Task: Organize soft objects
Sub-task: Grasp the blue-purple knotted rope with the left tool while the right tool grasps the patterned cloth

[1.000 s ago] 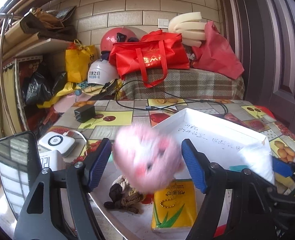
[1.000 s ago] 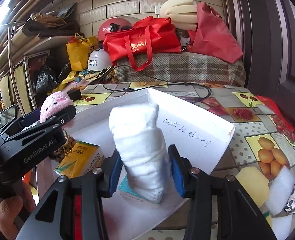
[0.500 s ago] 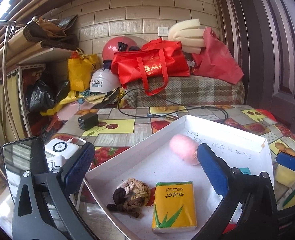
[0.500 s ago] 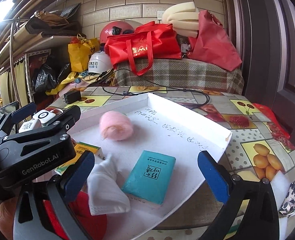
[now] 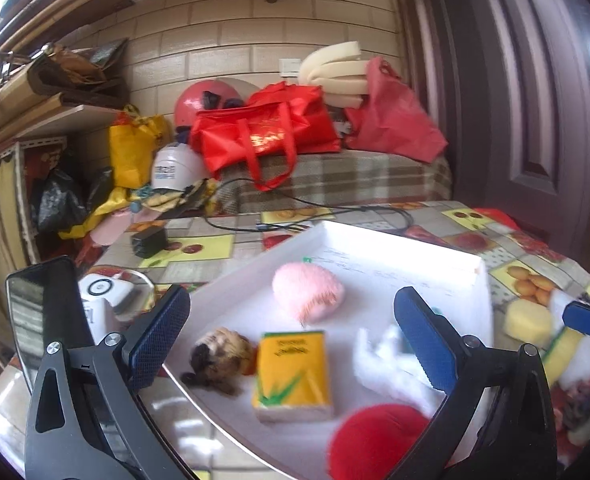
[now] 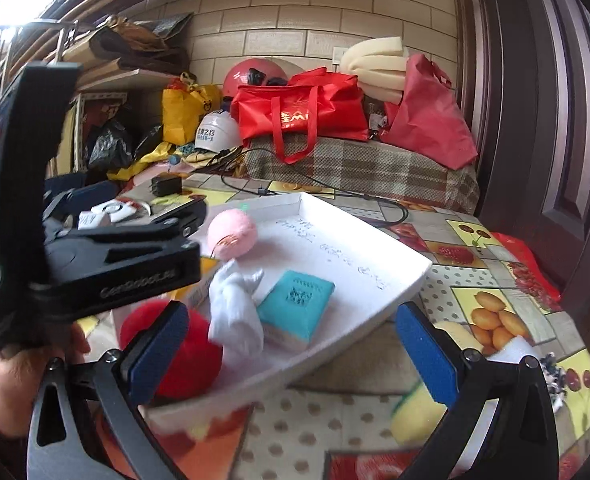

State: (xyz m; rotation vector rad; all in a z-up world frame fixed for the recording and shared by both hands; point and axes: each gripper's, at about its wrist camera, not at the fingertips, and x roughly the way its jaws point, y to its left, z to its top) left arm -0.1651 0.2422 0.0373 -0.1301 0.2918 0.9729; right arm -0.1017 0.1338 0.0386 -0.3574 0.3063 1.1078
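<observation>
We held the left hand-held gripper (image 5: 293,336) and the right hand-held gripper (image 6: 293,350) both released, grasping nothing, above the white tray (image 6: 379,304) holding the pink plush (image 5: 307,294).

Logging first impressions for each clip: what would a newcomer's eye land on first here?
The white tray on the fruit-print tablecloth, holding a pink fluffy ball near its middle, a yellow tissue pack, a teal pack, a white sock and a red plush ball at its near edge. Behind the table, a bright red bag sits on a plaid-covered surface. Both grippers, left and right, stand wide open and empty.
</observation>
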